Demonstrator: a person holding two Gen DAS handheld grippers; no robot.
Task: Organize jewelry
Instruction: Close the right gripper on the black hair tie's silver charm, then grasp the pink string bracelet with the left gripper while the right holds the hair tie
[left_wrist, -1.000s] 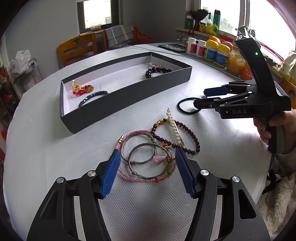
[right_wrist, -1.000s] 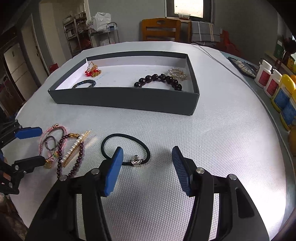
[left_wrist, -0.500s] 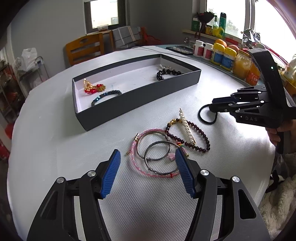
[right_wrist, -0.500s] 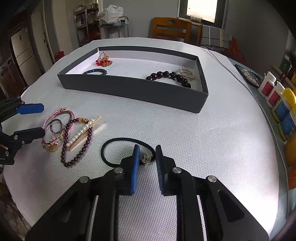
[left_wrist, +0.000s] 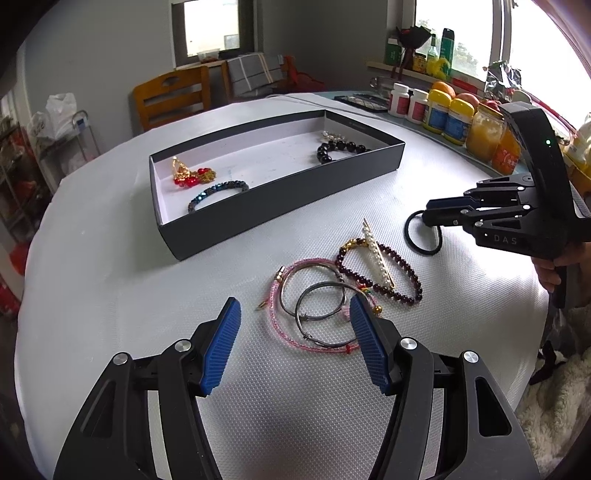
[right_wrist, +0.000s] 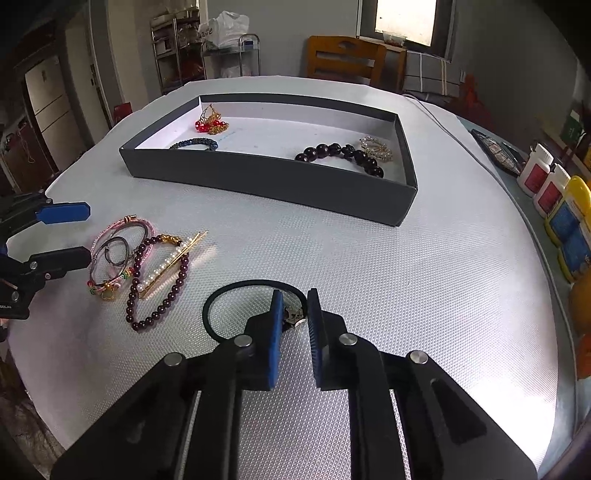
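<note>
Daylight enters through the windows (left_wrist: 458, 40), blown out white at the left view's far right. The worktop (right_wrist: 424, 266) shows bright glare at its near right in the right view. Shadows are soft. Both views are sharp, with strong fisheye bending and dark corners.

- A round table (left_wrist: 110, 295) with a white, dimpled covering filled most of both views.
- A wooden chair (left_wrist: 170, 96) stood at its far side, below a bright window (left_wrist: 210, 27) set in a grey wall (left_wrist: 92, 48).
- A folded grey checked cloth (left_wrist: 255, 72) lay just beside the chair.
- A second window (left_wrist: 458, 33) on the right let in strong daylight over a cluttered sill (left_wrist: 417, 70).
- Bottles and jars (left_wrist: 450, 114) lined the table's right edge.
- A metal rack (right_wrist: 177, 48) carried a white plastic bag (right_wrist: 225, 27) next to a pale cabinet (right_wrist: 51, 107).
</note>
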